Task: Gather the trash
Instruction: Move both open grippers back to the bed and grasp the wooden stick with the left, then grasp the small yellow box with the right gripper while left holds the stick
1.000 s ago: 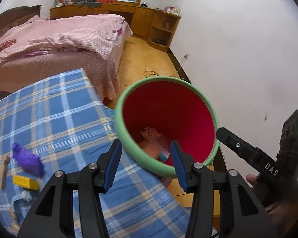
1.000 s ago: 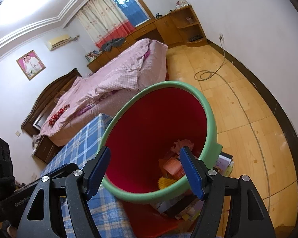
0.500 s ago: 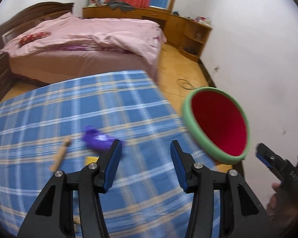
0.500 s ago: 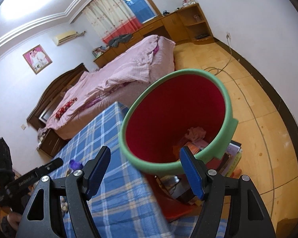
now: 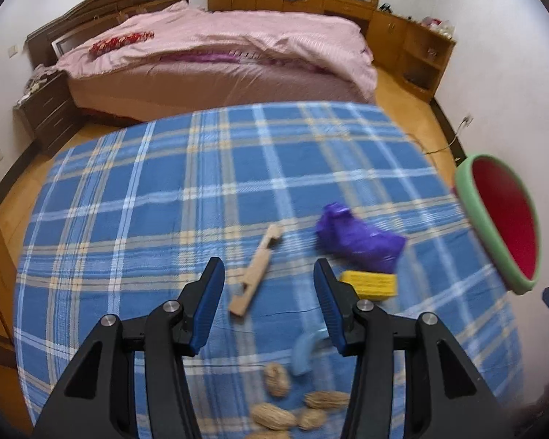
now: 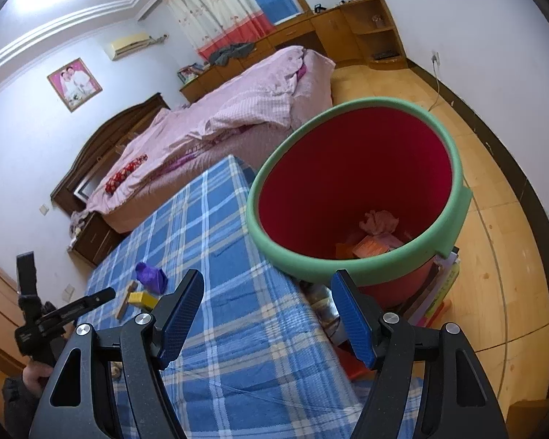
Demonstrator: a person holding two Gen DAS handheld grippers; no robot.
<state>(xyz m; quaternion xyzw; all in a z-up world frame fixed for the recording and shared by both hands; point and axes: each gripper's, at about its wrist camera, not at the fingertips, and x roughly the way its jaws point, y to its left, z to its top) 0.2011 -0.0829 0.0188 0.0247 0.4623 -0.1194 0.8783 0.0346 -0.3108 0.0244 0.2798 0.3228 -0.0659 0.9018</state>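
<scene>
I held my left gripper [image 5: 267, 289] wide open and empty over the flat wooden stick [image 5: 257, 269], lining up a pick. My right gripper [image 6: 267, 314], equally open and empty, waited beside the green-rimmed red bin [image 6: 358, 197].

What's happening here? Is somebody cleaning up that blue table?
Yes. A person holds a gripper in each hand, and both are open and empty right now. The left gripper hovers over the blue checked cloth, near a wooden stick, a purple wrapper, a yellow block and some nut shells. The right gripper points toward the red bin, which already holds some trash.
</scene>
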